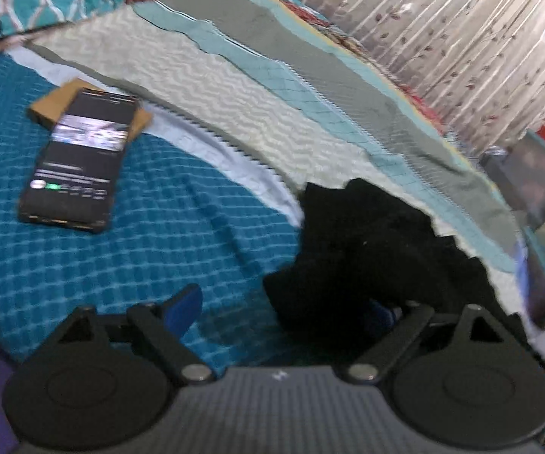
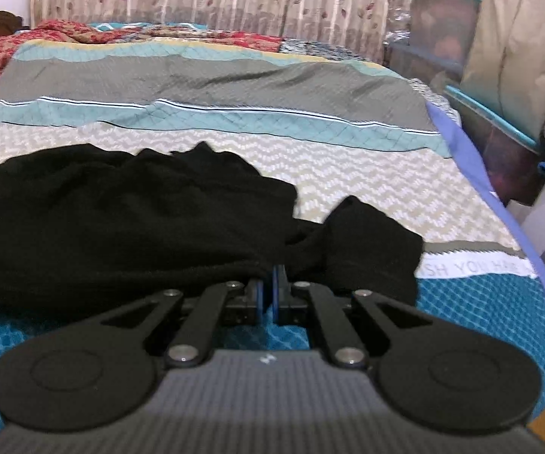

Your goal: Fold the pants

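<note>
Black pants (image 2: 132,223) lie in a loose heap on the bed, across the cream zigzag band of the quilt (image 2: 367,174) and spilling toward me onto the teal checked blanket (image 2: 461,302).

Right gripper (image 2: 267,295): the blue pads stand almost together with only a slit between them, and the near hem of the cloth drapes right over the tips. I judge it pinched on that edge, though the fabric hides the actual bite.

Left gripper (image 1: 287,304): spread wide. Left finger (image 1: 183,308) sits bare over the teal blanket; the right one is half buried under the near edge of the pants (image 1: 378,249). Nothing held.

Phone (image 1: 79,162) on a brown card, far left on the blanket, well apart from the garment.

Key relation: from the right-hand view the bulk runs left to right, the big mass off to the left and a smaller lobe to the right of the fingers. So the long axis seems to lie crosswise to the right gripper, which is at the near edge around the junction of the two lumps. From the left gripper the cloth lies right and ahead, touching its right finger.

My read: still the spreading-out stage; no fold made. The left gripper needs to shift right and close on the near edge, apart from the right's grip.
</note>
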`<action>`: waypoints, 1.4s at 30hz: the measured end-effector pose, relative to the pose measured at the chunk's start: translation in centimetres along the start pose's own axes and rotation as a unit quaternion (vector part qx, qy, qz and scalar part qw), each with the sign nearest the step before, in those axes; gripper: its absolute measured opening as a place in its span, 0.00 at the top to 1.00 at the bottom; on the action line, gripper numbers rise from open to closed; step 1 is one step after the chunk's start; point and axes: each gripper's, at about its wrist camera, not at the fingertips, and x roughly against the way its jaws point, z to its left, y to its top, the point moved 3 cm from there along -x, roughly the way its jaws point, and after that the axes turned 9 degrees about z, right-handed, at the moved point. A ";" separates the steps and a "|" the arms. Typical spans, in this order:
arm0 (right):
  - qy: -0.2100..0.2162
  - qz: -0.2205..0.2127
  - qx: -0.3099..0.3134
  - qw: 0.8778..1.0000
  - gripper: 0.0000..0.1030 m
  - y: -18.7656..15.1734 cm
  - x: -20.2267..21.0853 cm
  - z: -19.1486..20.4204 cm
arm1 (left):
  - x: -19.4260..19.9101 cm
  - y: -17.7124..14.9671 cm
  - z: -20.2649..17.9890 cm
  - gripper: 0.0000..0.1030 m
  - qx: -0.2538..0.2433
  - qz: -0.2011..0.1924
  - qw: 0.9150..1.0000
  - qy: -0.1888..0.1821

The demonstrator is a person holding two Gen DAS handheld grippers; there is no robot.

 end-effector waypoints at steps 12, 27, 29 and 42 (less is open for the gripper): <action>-0.022 0.052 -0.045 0.997 0.65 -2.2 -0.1 -5.0 | 0.2 3.6 0.3 0.06 0.010 -0.048 0.999 -0.007; 0.065 -0.024 -0.093 0.993 0.29 6.7 -2.5 -5.2 | -16.9 8.4 -7.8 0.12 -0.146 0.061 0.985 0.070; 0.076 -0.016 -0.073 0.994 0.28 9.2 -5.4 -3.7 | -17.7 7.9 -8.6 0.17 -0.159 0.051 0.983 0.082; 0.054 0.140 -0.010 0.989 0.92 13.5 -19.3 1.2 | -14.1 13.0 -12.1 0.67 -0.207 -0.087 0.965 0.138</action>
